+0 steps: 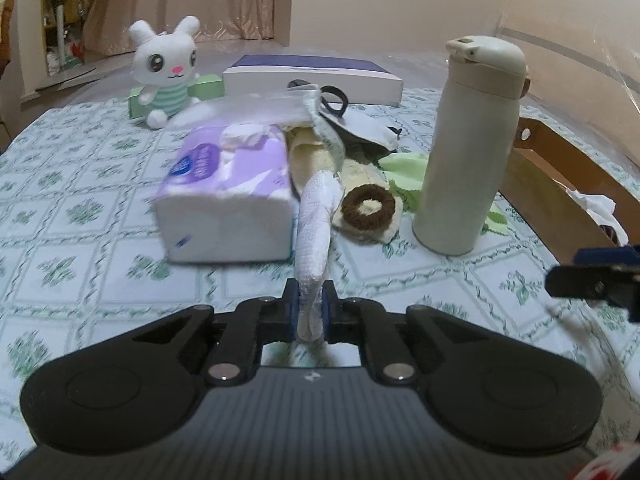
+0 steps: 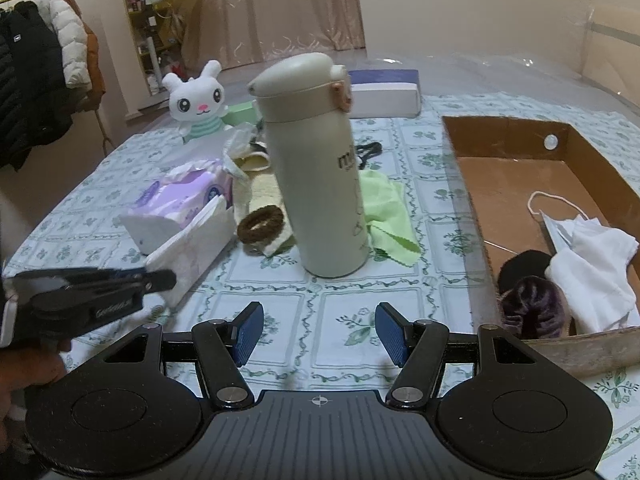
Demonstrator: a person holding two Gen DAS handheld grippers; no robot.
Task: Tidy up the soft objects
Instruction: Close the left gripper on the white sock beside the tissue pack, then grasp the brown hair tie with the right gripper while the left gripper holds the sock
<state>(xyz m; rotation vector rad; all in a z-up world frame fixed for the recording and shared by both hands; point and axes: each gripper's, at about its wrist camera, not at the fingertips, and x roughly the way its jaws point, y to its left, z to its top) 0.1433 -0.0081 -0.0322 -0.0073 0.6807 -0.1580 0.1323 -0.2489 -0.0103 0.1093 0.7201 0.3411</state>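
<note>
My left gripper (image 1: 310, 308) is shut on a white tissue (image 1: 314, 232) that stands up from its jaws, just in front of the purple tissue pack (image 1: 228, 196). In the right wrist view the tissue (image 2: 188, 248) and left gripper (image 2: 160, 278) show at the left. My right gripper (image 2: 319, 334) is open and empty above the tablecloth. A brown hair tie (image 2: 261, 224) lies on a cream cloth (image 1: 360, 184), beside a green cloth (image 2: 386, 212). A white bunny plush (image 1: 166, 72) sits at the back. The cardboard box (image 2: 472, 184) on the right holds a mask, white cloth and dark soft items.
A tall cream thermos (image 2: 316, 168) stands upright in the middle, between the soft pile and the box. A white and blue flat box (image 1: 312, 80) and a green box (image 1: 206, 88) lie at the back. Black scissors (image 1: 334, 100) rest behind the pile.
</note>
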